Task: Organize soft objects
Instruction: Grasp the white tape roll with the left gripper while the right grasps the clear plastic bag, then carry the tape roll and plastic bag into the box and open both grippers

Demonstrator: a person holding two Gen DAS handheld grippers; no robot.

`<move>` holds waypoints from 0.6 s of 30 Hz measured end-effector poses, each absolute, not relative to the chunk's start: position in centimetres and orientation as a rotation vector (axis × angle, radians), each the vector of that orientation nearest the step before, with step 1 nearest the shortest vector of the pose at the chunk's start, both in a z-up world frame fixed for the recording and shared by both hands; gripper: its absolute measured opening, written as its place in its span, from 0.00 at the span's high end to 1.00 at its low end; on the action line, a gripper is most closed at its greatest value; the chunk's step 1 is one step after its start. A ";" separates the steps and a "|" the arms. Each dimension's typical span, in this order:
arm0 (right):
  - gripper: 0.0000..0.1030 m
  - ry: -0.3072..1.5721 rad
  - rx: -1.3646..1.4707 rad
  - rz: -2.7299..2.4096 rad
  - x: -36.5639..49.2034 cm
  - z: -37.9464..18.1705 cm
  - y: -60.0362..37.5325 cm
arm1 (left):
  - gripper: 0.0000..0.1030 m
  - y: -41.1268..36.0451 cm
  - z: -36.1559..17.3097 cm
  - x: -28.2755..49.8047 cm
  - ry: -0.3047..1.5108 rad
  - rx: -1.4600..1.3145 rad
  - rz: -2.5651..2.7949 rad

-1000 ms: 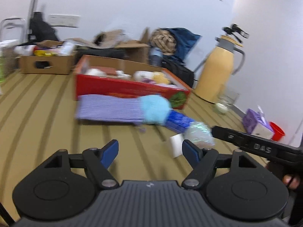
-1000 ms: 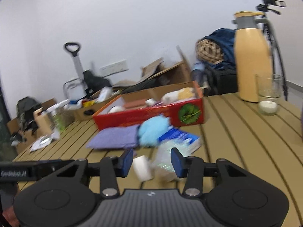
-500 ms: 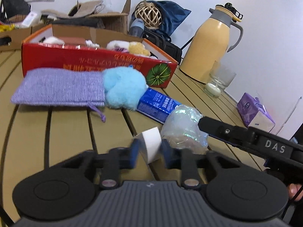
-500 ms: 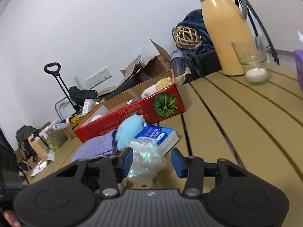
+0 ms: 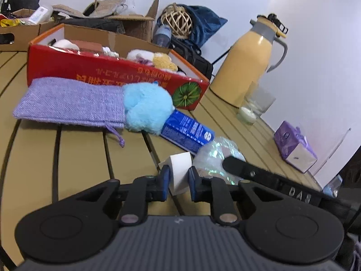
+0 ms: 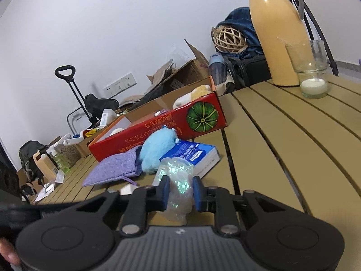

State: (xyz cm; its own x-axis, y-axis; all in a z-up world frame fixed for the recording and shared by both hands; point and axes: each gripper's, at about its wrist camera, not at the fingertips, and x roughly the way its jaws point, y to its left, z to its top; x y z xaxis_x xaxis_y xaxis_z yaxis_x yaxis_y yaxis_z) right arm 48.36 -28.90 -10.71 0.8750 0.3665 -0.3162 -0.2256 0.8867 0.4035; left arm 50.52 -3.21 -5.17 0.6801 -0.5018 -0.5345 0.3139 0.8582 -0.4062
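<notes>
In the left wrist view my left gripper (image 5: 178, 174) has its jaws closing, with both blue pads pressed on a small white foam block (image 5: 180, 160) that sits on the slatted table. In the right wrist view my right gripper (image 6: 180, 186) is also closing, and its pads squeeze a crinkled iridescent plastic bag (image 6: 174, 169). That bag (image 5: 212, 155) lies just right of the block, with a black finger (image 5: 239, 168) of the right gripper on it. Beyond them lie a fluffy blue plush (image 5: 146, 110) and a purple knit pouch (image 5: 70, 101).
A red cardboard box (image 5: 108, 73) holding several soft toys stands behind the plush. A blue packet (image 5: 187, 131) lies beside the bag. At the right are a yellow thermos (image 5: 248, 61), a glass with a candle (image 5: 252, 108) and a purple tissue box (image 5: 295, 146).
Both grippers came down and forward to the table. The left jaws went from wide open to pressed on the white block. The right jaws narrowed onto the iridescent bag.
</notes>
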 end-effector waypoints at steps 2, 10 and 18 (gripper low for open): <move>0.85 0.359 0.321 0.309 47.2 -10.6 -28.6 | 0.84 -2.8 -4.3 49.7 0.666 -0.293 -0.467; 0.88 0.286 0.263 0.380 44.2 -8.8 -27.5 | 0.84 0.1 -0.9 44.4 0.542 -0.306 -0.419; 0.88 0.253 0.231 0.518 48.2 -1.3 -24.8 | 0.83 4.9 4.4 49.3 0.438 -0.253 -0.355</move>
State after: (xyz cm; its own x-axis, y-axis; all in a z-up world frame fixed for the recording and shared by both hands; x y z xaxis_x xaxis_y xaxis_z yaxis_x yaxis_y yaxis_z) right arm 48.21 -24.84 -1.28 0.8394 0.5133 -0.1790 -0.4568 0.8445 0.2797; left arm 49.26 4.89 4.44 0.8460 -0.3867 -0.3671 0.2792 0.9079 -0.3128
